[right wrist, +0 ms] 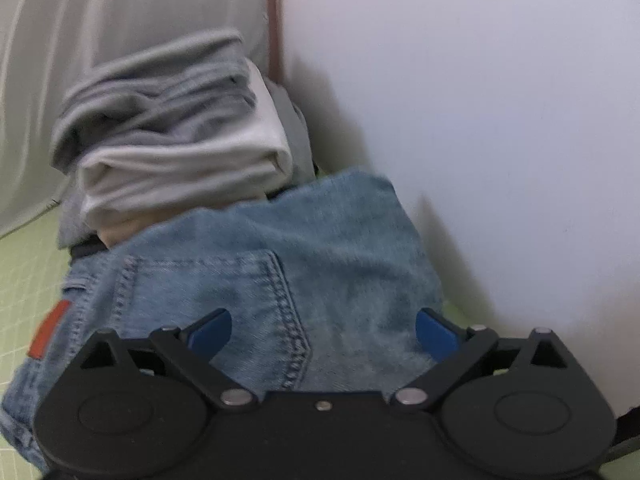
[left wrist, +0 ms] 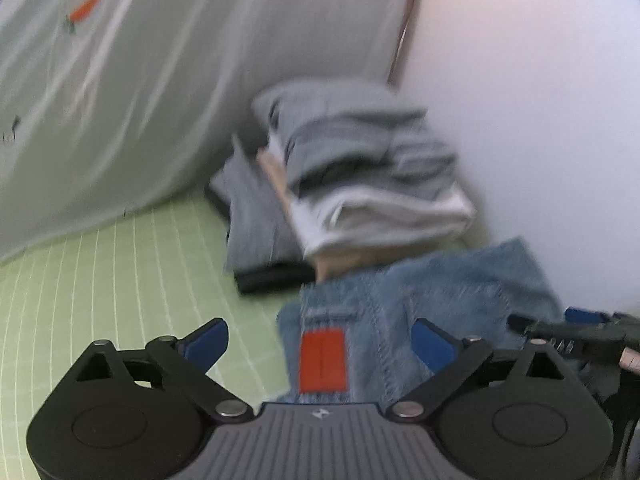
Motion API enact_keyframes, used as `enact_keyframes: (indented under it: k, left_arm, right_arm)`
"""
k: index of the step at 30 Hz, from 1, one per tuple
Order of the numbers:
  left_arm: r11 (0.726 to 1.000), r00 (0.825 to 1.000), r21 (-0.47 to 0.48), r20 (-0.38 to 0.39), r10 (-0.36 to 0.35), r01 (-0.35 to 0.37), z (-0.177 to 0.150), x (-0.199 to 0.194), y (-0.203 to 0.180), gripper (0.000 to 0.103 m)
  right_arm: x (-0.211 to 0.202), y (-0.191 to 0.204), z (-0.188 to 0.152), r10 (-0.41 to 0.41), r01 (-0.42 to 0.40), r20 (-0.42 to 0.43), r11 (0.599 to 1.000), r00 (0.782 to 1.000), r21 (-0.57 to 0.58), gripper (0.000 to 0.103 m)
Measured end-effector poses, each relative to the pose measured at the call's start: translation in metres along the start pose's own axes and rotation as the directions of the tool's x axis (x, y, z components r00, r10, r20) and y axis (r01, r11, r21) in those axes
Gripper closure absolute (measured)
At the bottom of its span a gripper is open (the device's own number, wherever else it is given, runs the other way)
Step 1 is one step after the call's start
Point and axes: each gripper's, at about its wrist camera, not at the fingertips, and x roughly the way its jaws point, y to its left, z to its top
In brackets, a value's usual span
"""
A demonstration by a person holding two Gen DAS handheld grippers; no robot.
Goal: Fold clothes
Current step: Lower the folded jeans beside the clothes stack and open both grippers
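Folded light blue jeans [left wrist: 448, 292] with a red label [left wrist: 322, 360] lie on the green grid mat [left wrist: 120, 280]. In the right wrist view the jeans [right wrist: 256, 264] show a back pocket. My left gripper [left wrist: 320, 344] is open, its blue fingers either side of the waistband. My right gripper [right wrist: 324, 336] is open over the jeans; it also shows in the left wrist view [left wrist: 576, 328] at the right edge. A stack of folded grey and white clothes [left wrist: 360, 168] sits behind the jeans, also in the right wrist view [right wrist: 176, 128].
A white wall [left wrist: 520, 120] stands close on the right. A white cloth with an orange carrot print [left wrist: 84, 6] hangs at the back left. The green mat extends to the left.
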Motion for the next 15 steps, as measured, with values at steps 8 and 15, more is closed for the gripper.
enact_keyframes:
  k: [8, 15]
  left_arm:
    - [0.997, 0.986, 0.049, 0.157, 0.054, -0.062, 0.008, -0.05, -0.014, 0.0]
    - [0.998, 0.982, 0.069, 0.188, -0.022, 0.009, -0.014, -0.104, -0.003, 0.0]
  right_arm:
    - [-0.079, 0.022, 0.001, -0.013, 0.025, 0.182, 0.998, 0.983, -0.064, 0.001]
    - [-0.145, 0.058, -0.03, -0.009, 0.013, 0.201, 1.0, 0.979, -0.018, 0.001]
